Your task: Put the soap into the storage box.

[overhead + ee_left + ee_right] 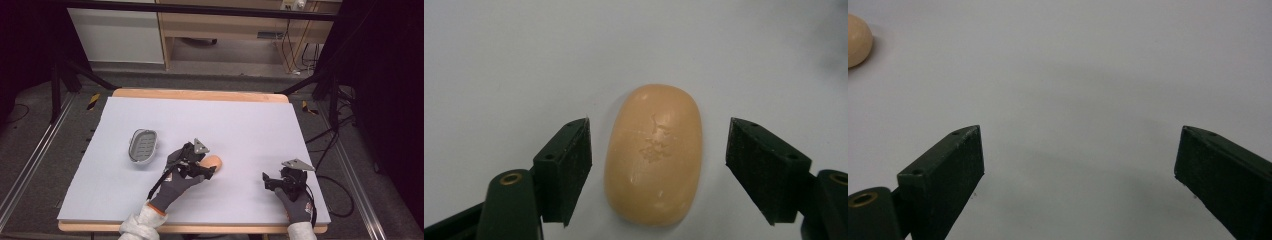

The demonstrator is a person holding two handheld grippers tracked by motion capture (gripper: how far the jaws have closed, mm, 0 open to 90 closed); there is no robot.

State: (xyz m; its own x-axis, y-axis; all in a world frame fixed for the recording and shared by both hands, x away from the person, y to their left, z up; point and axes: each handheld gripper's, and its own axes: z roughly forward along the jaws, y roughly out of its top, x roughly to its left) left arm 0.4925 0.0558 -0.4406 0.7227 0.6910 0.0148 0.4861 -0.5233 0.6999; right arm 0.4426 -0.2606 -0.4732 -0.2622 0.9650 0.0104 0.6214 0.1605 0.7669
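Soap, a peach-orange oval bar, serves as the landmark for everything that follows; it lies flat on the white table, toward your near side of the sheet and a little left of its middle. Left of the soap, and slightly farther from you, sits the grey soap dish, an oval tray with a slotted floor, well apart from the bar and holding nothing. Your left gripper comes next: it is at the soap itself, and your gloved left hand reaches in from the near edge behind it. In the left gripper view the soap stands lengthwise between the 2 black jaws, with white table visible in the gap on each side of it. The left gripper is therefore spread wider than the bar and grips nothing; neither pad touches the soap. A rough, chipped patch marks the middle of the bar's upper face. Right of the soap, well apart from it, your right gripper is over bare table near the near edge, with the gloved right hand behind it and its jaws pointing back toward the bar. In the right gripper view the right gripper has its 2 jaws spread wide with only table between them, holding nothing, and the soap appears far off at the upper left corner.
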